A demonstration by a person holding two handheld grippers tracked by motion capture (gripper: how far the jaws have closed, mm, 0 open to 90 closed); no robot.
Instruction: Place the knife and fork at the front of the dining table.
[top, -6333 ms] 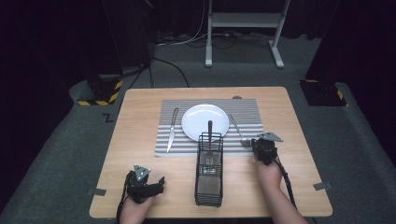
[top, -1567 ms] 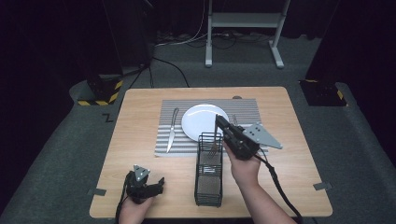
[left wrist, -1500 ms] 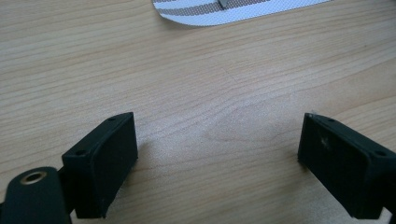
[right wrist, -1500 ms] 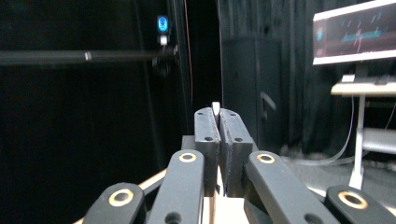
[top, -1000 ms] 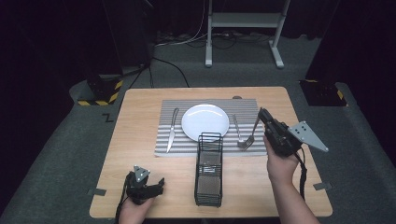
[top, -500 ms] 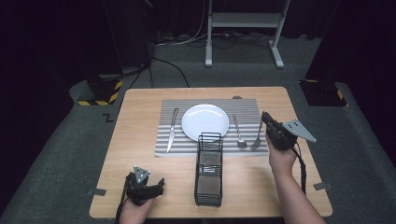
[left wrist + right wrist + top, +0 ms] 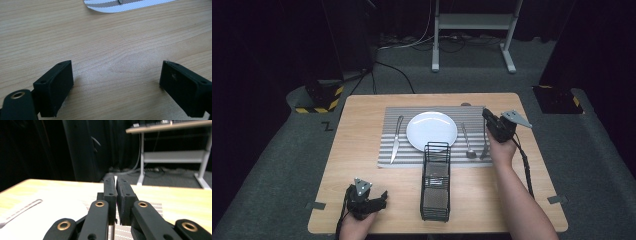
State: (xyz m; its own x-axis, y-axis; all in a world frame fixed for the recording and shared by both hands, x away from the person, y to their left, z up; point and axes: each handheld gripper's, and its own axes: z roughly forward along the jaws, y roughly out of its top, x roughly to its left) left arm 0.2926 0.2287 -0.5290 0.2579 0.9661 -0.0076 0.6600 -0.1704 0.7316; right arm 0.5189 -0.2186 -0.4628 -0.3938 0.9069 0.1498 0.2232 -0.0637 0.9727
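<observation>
Right gripper (image 7: 490,120) sits right of center in the high view, jaws closed on the handle end of a fork (image 7: 484,142); the fork runs down the right edge of the striped placemat (image 7: 432,157), just right of the spoon (image 7: 467,142). Right gripper view: jaws nearly together, a thin metal sliver between them. White plate (image 7: 432,131) sits mid-mat, knife (image 7: 396,139) at its left. Black wire caddy (image 7: 435,182) is lower center. Left gripper (image 7: 369,202) rests lower left on the wooden table (image 7: 362,110), jaws wide apart, nothing between.
</observation>
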